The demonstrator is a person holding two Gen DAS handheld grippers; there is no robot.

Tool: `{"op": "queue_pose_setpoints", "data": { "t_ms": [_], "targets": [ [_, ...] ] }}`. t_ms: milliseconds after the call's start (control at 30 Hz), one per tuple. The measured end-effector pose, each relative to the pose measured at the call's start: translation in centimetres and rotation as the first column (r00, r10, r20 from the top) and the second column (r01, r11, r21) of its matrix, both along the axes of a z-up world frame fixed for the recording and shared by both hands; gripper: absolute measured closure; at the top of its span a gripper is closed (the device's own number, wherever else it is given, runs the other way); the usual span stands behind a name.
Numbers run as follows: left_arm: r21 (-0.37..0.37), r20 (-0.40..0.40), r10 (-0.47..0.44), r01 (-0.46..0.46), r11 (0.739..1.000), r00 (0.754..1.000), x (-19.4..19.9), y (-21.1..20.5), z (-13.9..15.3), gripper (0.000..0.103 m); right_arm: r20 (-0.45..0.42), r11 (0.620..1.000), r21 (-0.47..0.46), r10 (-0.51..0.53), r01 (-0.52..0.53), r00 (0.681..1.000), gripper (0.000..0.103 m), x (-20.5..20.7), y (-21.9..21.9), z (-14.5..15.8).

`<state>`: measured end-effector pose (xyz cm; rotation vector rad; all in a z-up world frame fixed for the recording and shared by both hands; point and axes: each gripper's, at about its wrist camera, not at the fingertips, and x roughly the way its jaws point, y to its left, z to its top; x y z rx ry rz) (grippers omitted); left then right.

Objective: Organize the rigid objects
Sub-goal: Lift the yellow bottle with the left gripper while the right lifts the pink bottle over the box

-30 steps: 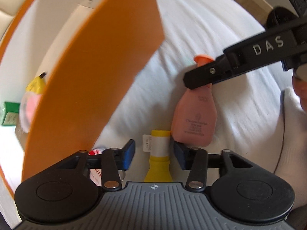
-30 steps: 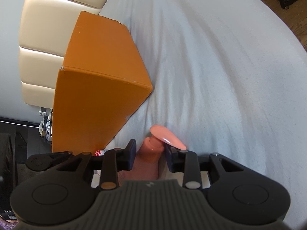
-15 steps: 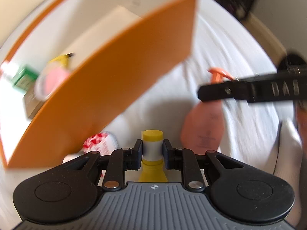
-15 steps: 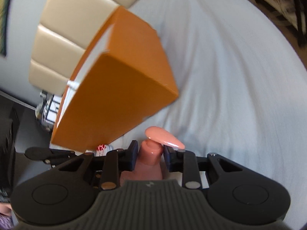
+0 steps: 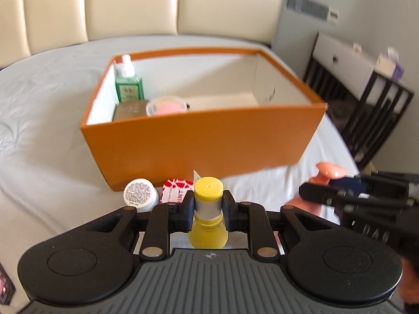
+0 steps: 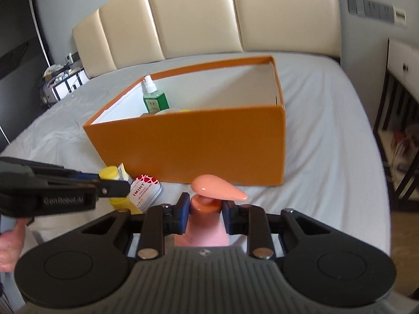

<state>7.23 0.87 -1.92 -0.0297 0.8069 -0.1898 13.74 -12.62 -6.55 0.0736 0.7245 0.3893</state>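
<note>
My left gripper (image 5: 208, 210) is clamped on a yellow bottle (image 5: 208, 214), the pads pressing its silver neck band just under the yellow cap. My right gripper (image 6: 204, 216) is closed around the neck of a pink pump bottle (image 6: 207, 222), below its flat peach pump head. Both bottles are upright in front of the near wall of an orange box (image 5: 201, 144), which sits open-topped on a bed with a pale sheet (image 5: 39, 144).

Just in front of the box, between its near wall and my left gripper, a small round jar (image 5: 140, 193) with a printed label lies on the sheet, and beside it a red-and-white patterned pack (image 5: 175, 192). Both are close to the yellow bottle.

Inside the box, against its left wall, a green spray bottle (image 5: 129, 83) stands upright. In front of that are a brown carton (image 5: 129, 111) and a round clear tub with a pink lid (image 5: 167, 106). The right part of the box floor shows white.

Behind the box rises a cream padded headboard (image 5: 131, 7). To the right of the box, past the bed edge, stands a dark-framed side table (image 5: 366, 78) with a white drawer.
</note>
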Motion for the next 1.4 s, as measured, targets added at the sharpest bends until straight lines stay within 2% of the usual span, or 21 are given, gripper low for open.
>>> {"op": "queue_pose_setpoints", "data": {
  "t_ms": [133,300,467,600,733,867,967,1100,1200,1400],
  "targets": [
    [-0.051,0.038,0.013,-0.011,0.999,0.999,-0.6,0.2,1.5,0.079,0.086,0.995,-0.096,0.025,-0.017,0.996,0.078,-1.5,0.6,1.7],
    [-0.087,0.079,-0.001,0.008,0.996,0.997,-0.1,0.6,3.5,0.079,0.147,0.991,-0.132,0.055,-0.036,0.988,0.078,-2.2,1.0,4.5],
    [-0.145,0.106,-0.035,0.050,0.988,0.994,1.6,1.2,5.7,0.079,0.178,0.991,-0.112,0.086,-0.067,0.980,0.078,-1.1,0.9,7.6],
    [-0.138,0.141,-0.056,0.076,0.988,0.988,4.0,1.3,7.6,0.079,0.182,0.991,-0.088,0.117,-0.103,0.976,0.078,1.4,1.2,10.1],
    [-0.143,0.159,-0.081,0.105,0.984,0.984,7.3,1.5,8.6,0.079,0.147,0.993,-0.034,0.119,-0.115,0.982,0.078,5.3,1.0,11.8],
    [-0.124,0.125,-0.097,0.112,0.986,0.987,11.3,1.3,7.7,0.079,0.100,0.995,0.006,0.101,-0.102,0.990,0.078,9.5,0.9,12.0],
    [-0.081,0.091,-0.117,0.125,0.989,0.989,14.0,0.6,5.9,0.079,0.091,0.996,-0.023,0.085,-0.083,0.992,0.078,12.0,1.3,11.4],
    [-0.065,0.027,-0.149,0.151,0.986,0.988,17.5,-0.3,2.9,0.079,0.052,0.994,-0.058,0.094,-0.091,0.994,0.078,15.7,2.3,9.6],
    [-0.011,-0.010,-0.173,0.173,0.985,0.985,19.7,-0.8,1.1,0.079,0.018,0.994,-0.076,0.081,-0.079,0.997,0.078,18.2,2.8,8.0],
    [0.040,-0.042,-0.214,0.216,0.976,0.976,23.4,-1.4,-0.3,0.079,-0.042,0.996,-0.068,0.055,-0.058,0.998,0.078,22.5,2.7,5.5]
  ]
}}
